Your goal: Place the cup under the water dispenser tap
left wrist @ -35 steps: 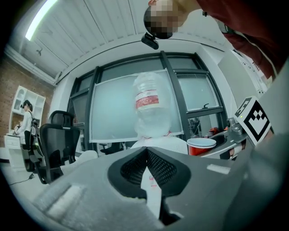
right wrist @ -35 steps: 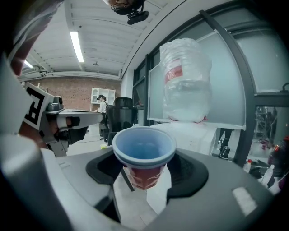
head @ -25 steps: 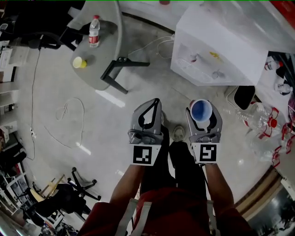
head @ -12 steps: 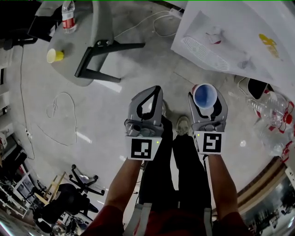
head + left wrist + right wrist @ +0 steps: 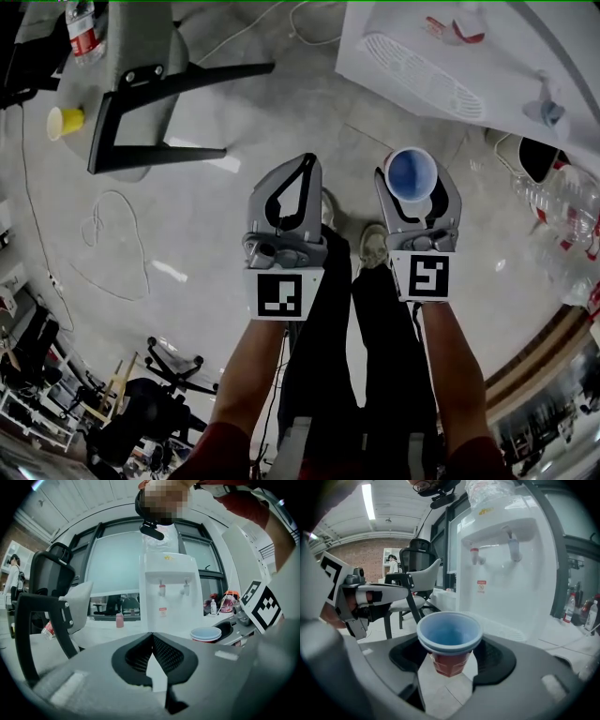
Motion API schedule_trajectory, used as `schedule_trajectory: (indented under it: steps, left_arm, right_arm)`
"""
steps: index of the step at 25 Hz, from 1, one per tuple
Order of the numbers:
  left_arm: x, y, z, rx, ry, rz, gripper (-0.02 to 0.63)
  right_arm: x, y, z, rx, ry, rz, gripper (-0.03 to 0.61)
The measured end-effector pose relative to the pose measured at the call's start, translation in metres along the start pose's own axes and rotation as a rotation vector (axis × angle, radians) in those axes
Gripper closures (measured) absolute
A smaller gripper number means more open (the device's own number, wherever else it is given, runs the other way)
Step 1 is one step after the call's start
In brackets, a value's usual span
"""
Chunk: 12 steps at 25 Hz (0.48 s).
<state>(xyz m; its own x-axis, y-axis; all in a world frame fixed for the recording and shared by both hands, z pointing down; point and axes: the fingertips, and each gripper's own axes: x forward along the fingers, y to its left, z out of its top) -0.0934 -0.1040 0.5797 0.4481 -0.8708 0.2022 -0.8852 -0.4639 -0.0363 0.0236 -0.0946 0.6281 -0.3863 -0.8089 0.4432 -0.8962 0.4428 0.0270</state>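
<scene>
Right gripper (image 5: 411, 187): jaws set wide and clasping a cup (image 5: 449, 641) (blue inside, red outside) by its lower body; the cup is upright, rim above the jaws.
Left gripper (image 5: 151, 644): jaws closed tip to tip, nothing between them; held just beside the right gripper.
Water dispenser (image 5: 506, 573): white, ahead of both grippers and apart from them; red tap (image 5: 474, 554) and pale tap (image 5: 513, 549) sit higher than the cup, which is not yet beneath them.
</scene>
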Motion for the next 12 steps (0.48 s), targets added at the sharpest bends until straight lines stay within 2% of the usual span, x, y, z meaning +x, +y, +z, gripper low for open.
schedule_trajectory:
  steps: [6,12]
  left_arm:
    - [0.005,-0.004,-0.018,-0.017,0.024,0.004,0.615]
    - [0.011,-0.004,-0.030,-0.022,0.061,0.007,0.615]
  right_arm:
    - [0.006,-0.003,-0.015,0.008,0.032,0.004,0.284]
    - [0.022,-0.010,-0.006,-0.009,0.019,0.010,0.284]
